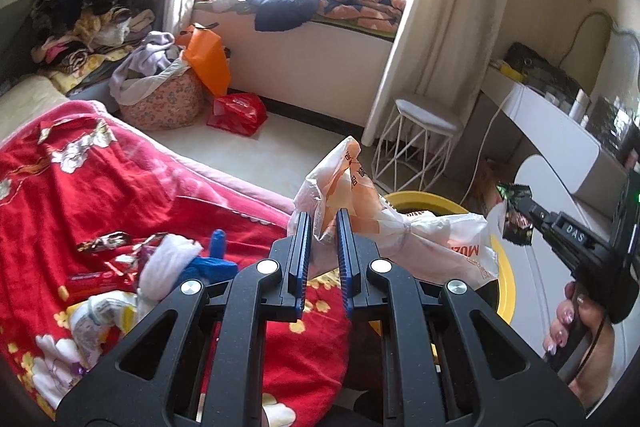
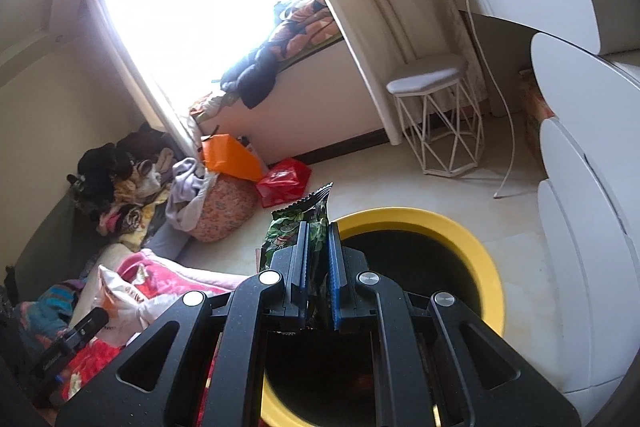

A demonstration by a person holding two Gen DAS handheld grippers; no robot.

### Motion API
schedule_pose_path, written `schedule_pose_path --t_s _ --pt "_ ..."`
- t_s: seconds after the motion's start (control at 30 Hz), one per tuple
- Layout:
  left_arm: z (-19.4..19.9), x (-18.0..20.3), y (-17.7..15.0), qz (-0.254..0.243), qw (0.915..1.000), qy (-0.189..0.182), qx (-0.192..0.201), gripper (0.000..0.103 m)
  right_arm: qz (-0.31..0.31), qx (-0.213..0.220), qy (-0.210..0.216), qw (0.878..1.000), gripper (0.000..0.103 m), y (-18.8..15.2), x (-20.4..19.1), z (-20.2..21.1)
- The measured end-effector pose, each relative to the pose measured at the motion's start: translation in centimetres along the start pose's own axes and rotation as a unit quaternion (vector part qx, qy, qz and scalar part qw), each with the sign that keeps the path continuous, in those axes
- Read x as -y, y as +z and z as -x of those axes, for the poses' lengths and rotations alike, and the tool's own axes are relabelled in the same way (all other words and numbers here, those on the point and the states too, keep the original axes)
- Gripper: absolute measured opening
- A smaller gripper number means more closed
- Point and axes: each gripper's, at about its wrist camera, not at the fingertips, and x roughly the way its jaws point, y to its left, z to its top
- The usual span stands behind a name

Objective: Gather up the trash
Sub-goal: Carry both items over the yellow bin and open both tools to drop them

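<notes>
Left wrist view looks across a red floral blanket (image 1: 120, 187) toward pale open floor (image 1: 248, 143) that runs up to a window bench (image 1: 312, 59). Just beyond the blanket's edge sits a bin with a yellow rim (image 1: 496, 255) and a dark inside; in the right wrist view the same yellow-rimmed bin (image 2: 480, 251) lies directly below and ahead, its mouth uncovered.

Around the floor stand a white wire-frame stool (image 1: 416, 143), a floral laundry bag (image 1: 164, 103) stuffed with clothes, an orange bag (image 1: 208, 61) and a red plastic bag (image 1: 238, 113). A white rounded cabinet (image 2: 588, 187) crowds the bin's right side, with a white cable (image 2: 504, 131) trailing down to the floor beside it.

The left gripper (image 1: 324, 223) pinches a crumpled white and orange plastic bag (image 1: 424, 239), which hangs over the blanket's edge and part of the bin. The right gripper (image 2: 316, 239) is clamped on a green and black snack wrapper (image 2: 304, 223) with a jagged top edge, held upright above the near rim of the bin. More wrappers (image 1: 108, 243), a white tissue wad (image 1: 164, 267) and a blue object (image 1: 212, 259) lie on the blanket.
</notes>
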Motion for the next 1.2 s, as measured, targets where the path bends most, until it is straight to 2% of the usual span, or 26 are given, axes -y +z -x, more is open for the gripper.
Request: schedule_pose_path --t_s 0.5,0.9,1.1,1.2 --pt "-3.4 4.4 -2.4 -0.078 0.9962 0.002 -0.04 0.009 -0.018 -0.009 -0.015 1.0 0.009 0.5 1.8 -1.2" --pt "-5.2 6.6 -4.1 -0.107 0.9916 -0.027 -0.068 0.01 -0.022 -0.042 -0.008 0.999 0.009 0.4 2.4 -2.9" --pt "-5.6 6.5 -4.2 -0.101 0.9918 -0.036 -0.07 0.017 -0.027 -0.054 -0.005 0.998 0.013 0.3 2.4 -3.3" --pt "-5.5 6.3 -4.3 -0.095 0.9922 -0.044 -0.068 0.021 -0.025 -0.056 -0.006 0.998 0.027 0.4 2.1 -3.5"
